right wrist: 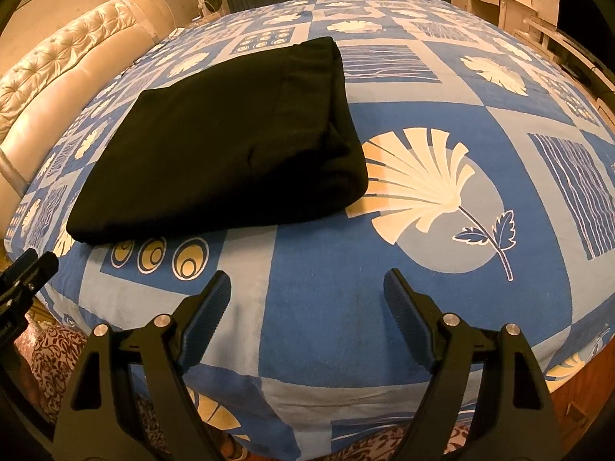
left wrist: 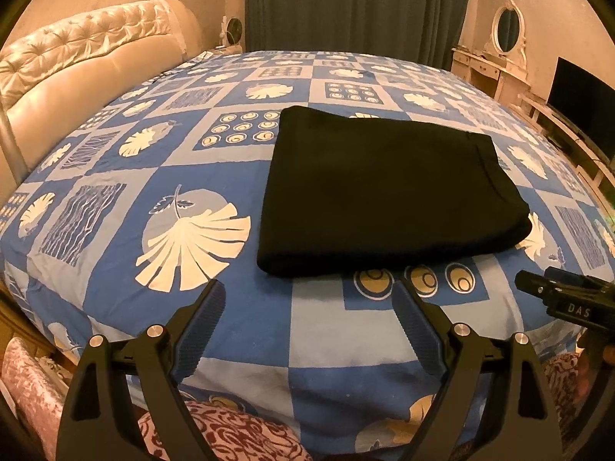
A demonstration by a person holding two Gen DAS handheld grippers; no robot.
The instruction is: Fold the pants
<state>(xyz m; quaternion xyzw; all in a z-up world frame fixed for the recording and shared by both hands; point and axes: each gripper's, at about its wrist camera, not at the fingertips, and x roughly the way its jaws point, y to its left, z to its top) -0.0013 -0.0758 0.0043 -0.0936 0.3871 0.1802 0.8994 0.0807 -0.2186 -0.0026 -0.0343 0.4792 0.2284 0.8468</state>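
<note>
The folded black pants (left wrist: 388, 192) lie mid-bed, just back from the bed's (left wrist: 238, 326) near edge, ahead of the left gripper (left wrist: 309, 299) and up-left of the right gripper (right wrist: 307, 288), both fingers spread, empty.

My own arms run off the bottom edge in both views. In the left view my right gripper (left wrist: 538, 288) shows only as a tip at the right edge; in the right view my left gripper (right wrist: 36, 269) is cut by the left edge, so neither view shows the other's jaws whole. The pants (left wrist: 388, 192) cover the bed (left wrist: 238, 319) pattern beneath, and their inner layers are too dark to tell. The headboard (left wrist: 88, 57) runs out left. The screen (left wrist: 580, 100) is clipped right.
</note>
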